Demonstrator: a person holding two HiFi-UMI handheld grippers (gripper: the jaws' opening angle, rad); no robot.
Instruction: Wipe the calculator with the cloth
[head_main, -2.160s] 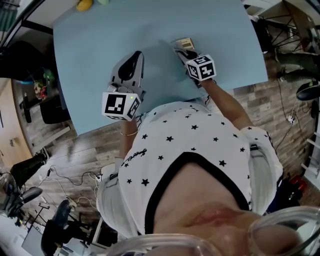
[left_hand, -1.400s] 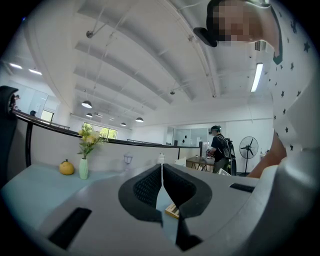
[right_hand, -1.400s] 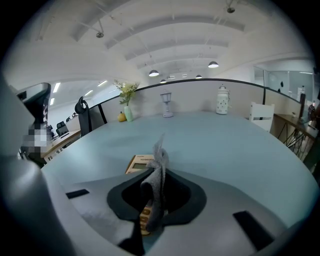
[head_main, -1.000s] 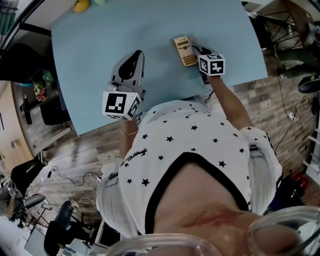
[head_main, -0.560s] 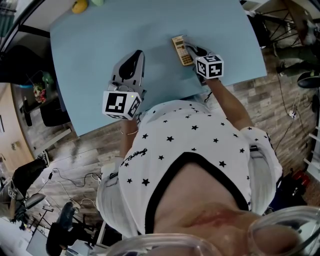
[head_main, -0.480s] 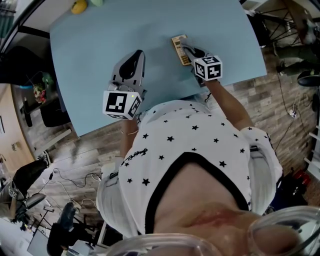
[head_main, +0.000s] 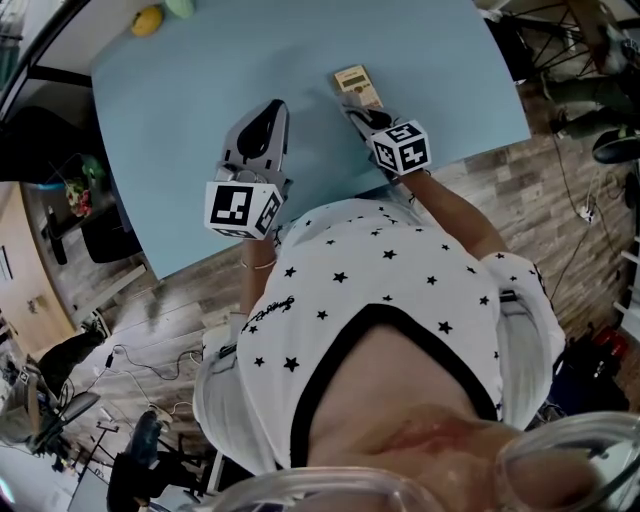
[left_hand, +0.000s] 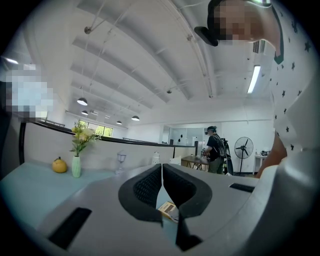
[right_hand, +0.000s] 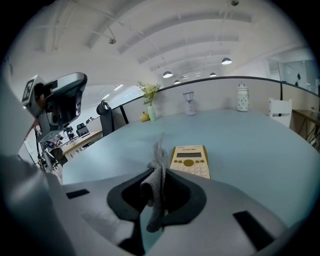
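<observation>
A beige calculator (head_main: 357, 86) lies flat on the light blue table (head_main: 180, 110), right of centre. My right gripper (head_main: 362, 114) sits just short of the calculator's near end, shut on a grey cloth. In the right gripper view the cloth (right_hand: 157, 176) stands up between the jaws, with the calculator (right_hand: 190, 161) straight ahead of them. My left gripper (head_main: 268, 112) rests over the table to the calculator's left, jaws shut with nothing between them. In the left gripper view (left_hand: 162, 176), a corner of the calculator (left_hand: 167, 209) shows below the jaws.
A yellow fruit (head_main: 147, 20) and a green vase (head_main: 182, 5) stand at the table's far left corner. The table's near edge runs close under both grippers. A person (left_hand: 215, 151) stands far off by a fan (left_hand: 243, 149).
My right gripper with the cloth has moved from the calculator's right side leftward across it to its near end. The left gripper has stayed put.
</observation>
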